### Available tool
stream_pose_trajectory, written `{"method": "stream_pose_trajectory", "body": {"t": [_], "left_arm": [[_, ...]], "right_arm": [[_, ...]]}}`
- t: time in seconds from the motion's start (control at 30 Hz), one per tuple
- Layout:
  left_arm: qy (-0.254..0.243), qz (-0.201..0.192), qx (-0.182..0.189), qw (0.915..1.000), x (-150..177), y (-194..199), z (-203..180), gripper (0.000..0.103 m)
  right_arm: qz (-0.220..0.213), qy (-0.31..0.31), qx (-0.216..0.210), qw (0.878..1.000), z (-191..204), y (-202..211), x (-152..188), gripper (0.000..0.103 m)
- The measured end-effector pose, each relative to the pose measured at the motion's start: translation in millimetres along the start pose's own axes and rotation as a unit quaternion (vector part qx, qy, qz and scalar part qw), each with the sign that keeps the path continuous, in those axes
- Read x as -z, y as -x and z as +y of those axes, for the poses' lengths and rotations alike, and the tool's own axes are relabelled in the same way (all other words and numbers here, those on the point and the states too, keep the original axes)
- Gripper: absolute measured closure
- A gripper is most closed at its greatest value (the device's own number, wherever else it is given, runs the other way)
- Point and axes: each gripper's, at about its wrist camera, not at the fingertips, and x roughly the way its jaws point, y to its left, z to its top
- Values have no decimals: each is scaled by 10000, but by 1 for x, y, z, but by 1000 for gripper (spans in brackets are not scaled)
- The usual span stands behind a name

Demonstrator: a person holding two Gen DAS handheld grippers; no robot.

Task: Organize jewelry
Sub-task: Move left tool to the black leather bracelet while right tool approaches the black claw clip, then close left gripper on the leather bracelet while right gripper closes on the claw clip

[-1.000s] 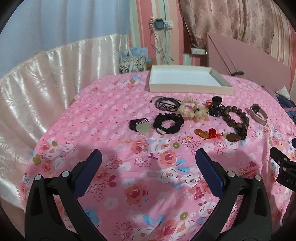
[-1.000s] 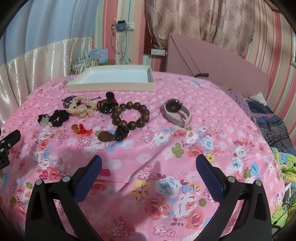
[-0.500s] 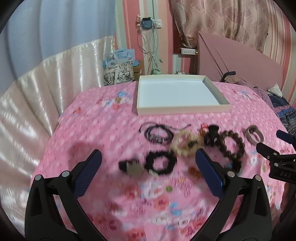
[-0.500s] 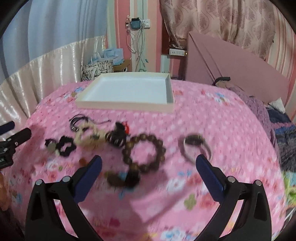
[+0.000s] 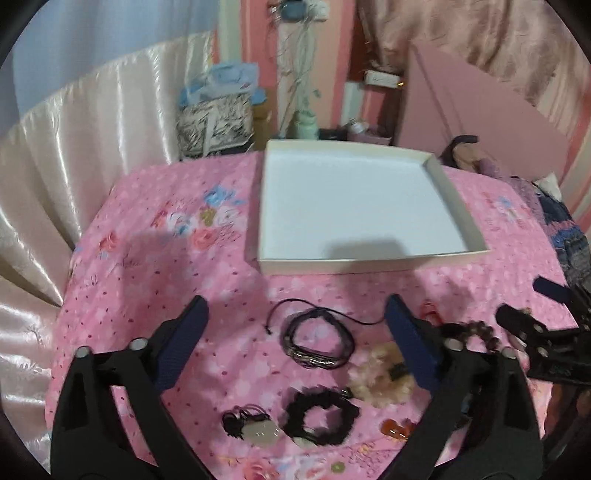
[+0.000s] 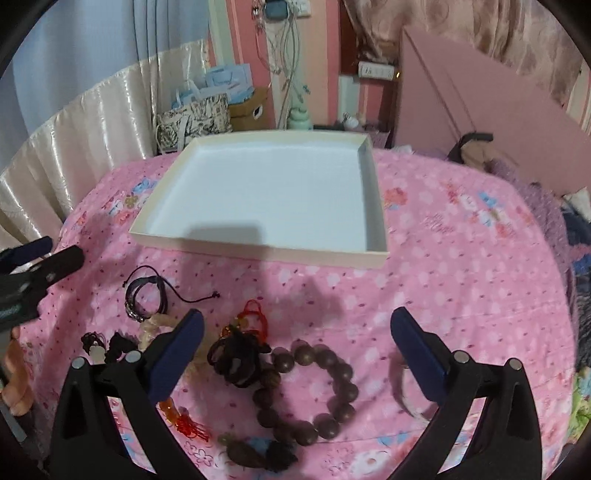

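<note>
Jewelry lies before white tray (image 6: 258,251); patterned bag (image 6: 192,120) stands behind.

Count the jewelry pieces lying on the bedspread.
8, all in front of the box: cord bracelet, cream bracelet, black scrunchie, stone pendant, orange charm, dark bundle, wooden beads, and band at far right. The tools may hide more.

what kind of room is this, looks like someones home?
Most likely a bedroom in a home: the jewelry lies on a pink floral bedsheet, a pink padded headboard stands behind it, and patterned pink curtains and a satin drape hang around.
</note>
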Motion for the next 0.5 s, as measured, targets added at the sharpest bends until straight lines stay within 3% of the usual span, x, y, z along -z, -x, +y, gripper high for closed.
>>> {"method": "stream_pose_trajectory", "body": {"t": [0.07, 0.13, 0.23, 0.47, 0.5], "left_arm": [[-67, 89, -48, 9999, 6, -15, 3, 14], [-140, 287, -98, 9994, 15, -32, 7, 19], [-163, 538, -50, 9984, 20, -53, 10, 35], [-81, 752, 211, 9969, 21, -74, 16, 36], [-89, 806, 209, 9965, 21, -78, 16, 37]], "right_arm": [[89, 29, -58, 9999, 3, -10, 5, 6], [195, -28, -202, 9996, 4, -21, 6, 25], [458, 39, -395, 9982, 10, -37, 10, 44], [558, 140, -620, 9964, 18, -53, 11, 51], [613, 162, -666, 9958, 20, -58, 11, 57]]}}
